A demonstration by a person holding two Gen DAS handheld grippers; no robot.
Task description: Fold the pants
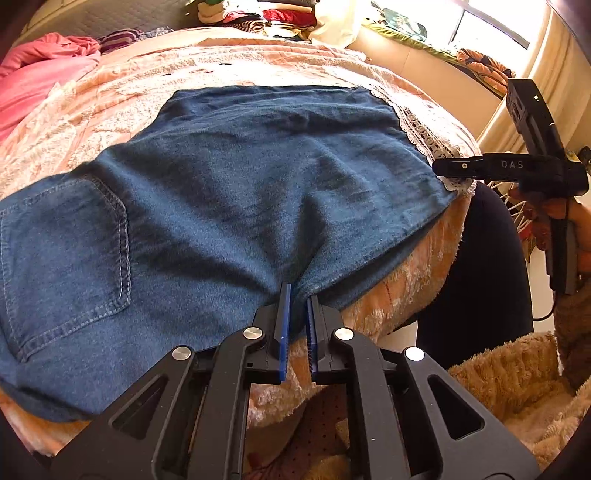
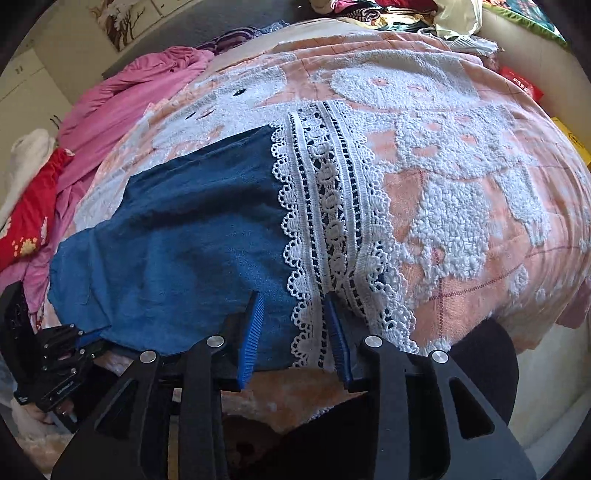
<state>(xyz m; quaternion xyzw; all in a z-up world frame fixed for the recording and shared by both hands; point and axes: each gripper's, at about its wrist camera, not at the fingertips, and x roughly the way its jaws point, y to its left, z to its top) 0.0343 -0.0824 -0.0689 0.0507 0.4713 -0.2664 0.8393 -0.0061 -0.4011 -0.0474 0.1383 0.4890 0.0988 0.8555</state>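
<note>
Blue denim pants (image 1: 229,177) lie flat on the bed, back pocket (image 1: 66,243) at the left, white lace hem (image 1: 424,140) at the right. My left gripper (image 1: 298,293) is at the near edge of the denim, jaws a narrow gap apart with a fold of cloth between the tips. My right gripper (image 2: 293,299) is open, its blue pads (image 2: 255,332) straddling the near edge where denim (image 2: 177,236) meets lace (image 2: 332,206). The right gripper also shows in the left wrist view (image 1: 461,168), and the left gripper in the right wrist view (image 2: 70,343).
A peach and white tufted bedspread (image 2: 461,177) covers the bed. Pink (image 2: 122,99) and red (image 2: 26,218) clothes lie at the left, a clothes pile (image 1: 266,16) at the far side. A tan fluffy blanket (image 1: 517,384) sits below the bed's near edge.
</note>
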